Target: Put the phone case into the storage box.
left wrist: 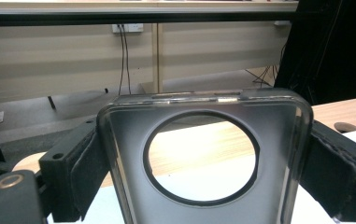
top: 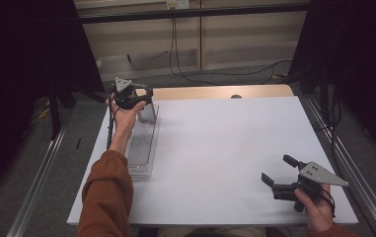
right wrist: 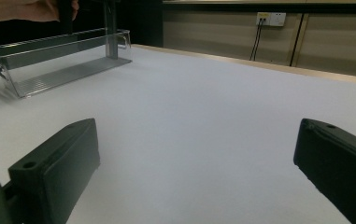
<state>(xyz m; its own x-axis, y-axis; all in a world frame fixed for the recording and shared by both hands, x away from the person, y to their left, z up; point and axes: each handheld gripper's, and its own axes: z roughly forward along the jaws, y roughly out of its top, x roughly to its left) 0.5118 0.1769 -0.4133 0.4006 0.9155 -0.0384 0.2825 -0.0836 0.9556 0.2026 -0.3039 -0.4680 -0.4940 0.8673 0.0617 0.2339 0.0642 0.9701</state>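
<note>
A long clear plastic tray (top: 142, 145) lies along the left side of the white table top (top: 225, 148). A smoky clear panel with a round hole (left wrist: 129, 186) stands at the tray's far end (top: 149, 113). My left gripper (top: 144, 98) is shut on this panel, one jaw pressing each side edge, as the left gripper view (left wrist: 203, 154) shows. My right gripper (top: 276, 168) hovers low near the front right corner, open and holding nothing. In the right gripper view (right wrist: 196, 154) the tray (right wrist: 59, 60) and the upright panel (right wrist: 111, 32) are far off at the upper left.
A strip of wooden table (top: 220, 92) shows beyond the white top, with a dark round grommet (top: 236, 96). Metal rails (top: 341, 158) run along both sides. Cables (top: 175, 54) hang on the back wall. Dark curtains (top: 22, 59) flank the table.
</note>
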